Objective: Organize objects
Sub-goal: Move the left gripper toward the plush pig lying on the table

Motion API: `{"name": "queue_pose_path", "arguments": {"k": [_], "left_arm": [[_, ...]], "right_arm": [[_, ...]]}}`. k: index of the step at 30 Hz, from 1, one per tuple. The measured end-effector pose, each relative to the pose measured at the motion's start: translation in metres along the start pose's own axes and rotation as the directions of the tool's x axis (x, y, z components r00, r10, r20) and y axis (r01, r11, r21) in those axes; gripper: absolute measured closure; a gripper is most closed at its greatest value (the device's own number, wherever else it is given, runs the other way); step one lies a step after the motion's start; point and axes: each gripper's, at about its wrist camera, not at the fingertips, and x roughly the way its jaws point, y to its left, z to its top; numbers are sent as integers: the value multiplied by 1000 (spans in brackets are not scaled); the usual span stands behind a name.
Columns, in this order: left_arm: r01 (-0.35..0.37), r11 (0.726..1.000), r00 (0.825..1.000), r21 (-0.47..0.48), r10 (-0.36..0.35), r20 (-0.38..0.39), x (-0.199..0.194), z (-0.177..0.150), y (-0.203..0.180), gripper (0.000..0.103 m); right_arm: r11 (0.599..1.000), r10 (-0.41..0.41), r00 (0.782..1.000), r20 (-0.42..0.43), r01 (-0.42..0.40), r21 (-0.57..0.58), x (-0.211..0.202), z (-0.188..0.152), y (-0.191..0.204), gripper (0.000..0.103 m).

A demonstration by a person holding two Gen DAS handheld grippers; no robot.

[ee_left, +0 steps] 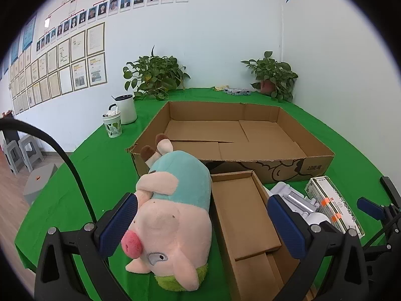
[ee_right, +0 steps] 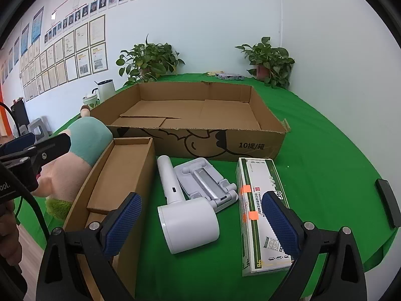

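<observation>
A pink plush pig in a teal shirt [ee_left: 173, 215] lies on the green table, head towards me. My left gripper [ee_left: 203, 225] is open, its left pad beside the pig's head and its right pad over a small open cardboard box [ee_left: 243, 215]. My right gripper [ee_right: 200, 220] is open above a white hair dryer [ee_right: 183, 213]. A grey folding stand [ee_right: 205, 183] and a white-green carton [ee_right: 263, 213] lie next to the dryer. The pig [ee_right: 75, 160] and the small box [ee_right: 120, 175] show at the left of the right wrist view. The left gripper [ee_right: 35, 150] shows there too.
A large open cardboard tray [ee_left: 273, 138] stands behind the objects, also in the right wrist view [ee_right: 195, 115]. A white kettle [ee_left: 126, 109] and a mug [ee_left: 112, 124] stand at the back left. Two potted plants [ee_left: 155, 75] [ee_left: 273, 75] line the wall. A black item [ee_right: 387, 200] lies at the right edge.
</observation>
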Motion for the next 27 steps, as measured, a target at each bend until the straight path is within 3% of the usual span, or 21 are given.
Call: {"name": "queue_pose_path", "arguments": {"k": [12,19,27], "left_arm": [[7,1000,1000,9,-7,-14,8,2,8,1],[12,1000,1000,8,-12,-3,9,4,7,1],[6,1000,1000,-2,-6,-10,10,3,11,1]], "right_arm": [[1000,-14,1000,-27,14,12,13,4,1,6],[1000,-13,1000,-25,13,5,18,4,3,18],[1000,-5,999,-44,6,27,28,3,1,18]]}}
